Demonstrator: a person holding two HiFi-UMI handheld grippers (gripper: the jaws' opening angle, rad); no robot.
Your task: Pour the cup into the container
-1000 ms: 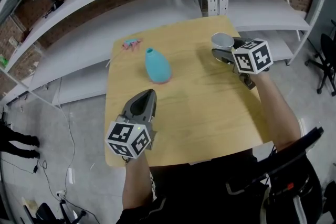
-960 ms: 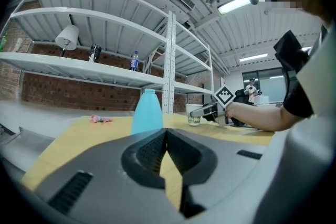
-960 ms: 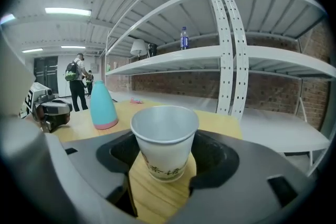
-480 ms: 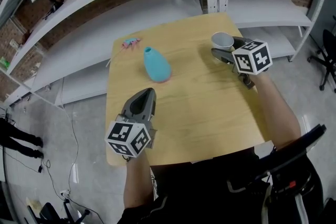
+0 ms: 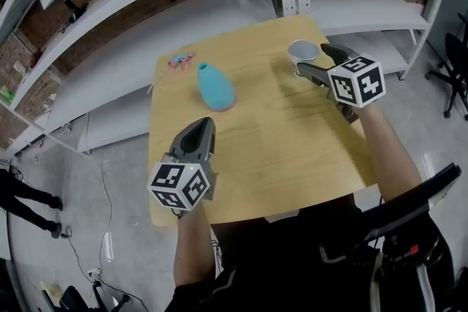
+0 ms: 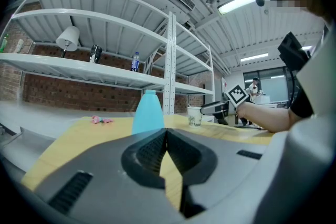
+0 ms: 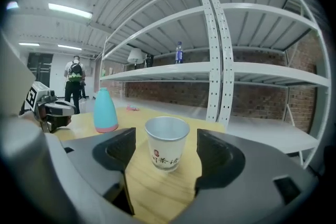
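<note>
**A:** Head view: at a pale wooden table (image 5: pixel 292 150), the right gripper (image 5: pixel 310 58) points at a small white paper cup (image 5: pixel 303 52) near the far right corner. Is it gripped?

**B:** No. The cup stands upright on the wood between the jaw tips, apart from both. The turquoise bottle-shaped container (image 5: pixel 216 86) with a pink base stands well apart to its left, and a small pink object (image 5: pixel 179 61) lies beyond. The left gripper (image 5: pixel 204 128) sits at the table's near left edge

**A:** Left gripper view?

**B:** Its fingers (image 6: pixel 151 150) are pressed together with nothing between them. The container and cup show upright past the tips

**A:** Right gripper view?

**B:** The jaws have just been opening further and stand wide, with bare table visible on either side of the cup. What the cup contains does not show

**A:** Which step is this?

**B:** By my reading, the approach to the grasp; no pouring has begun. The next move calls for easing forward until the pads flank the cup's wall and closing gently so the thin paper does not buckle. Then comes lifting it level and carrying it to the container's narrow mouth for a slow, well-aimed tilt
</note>
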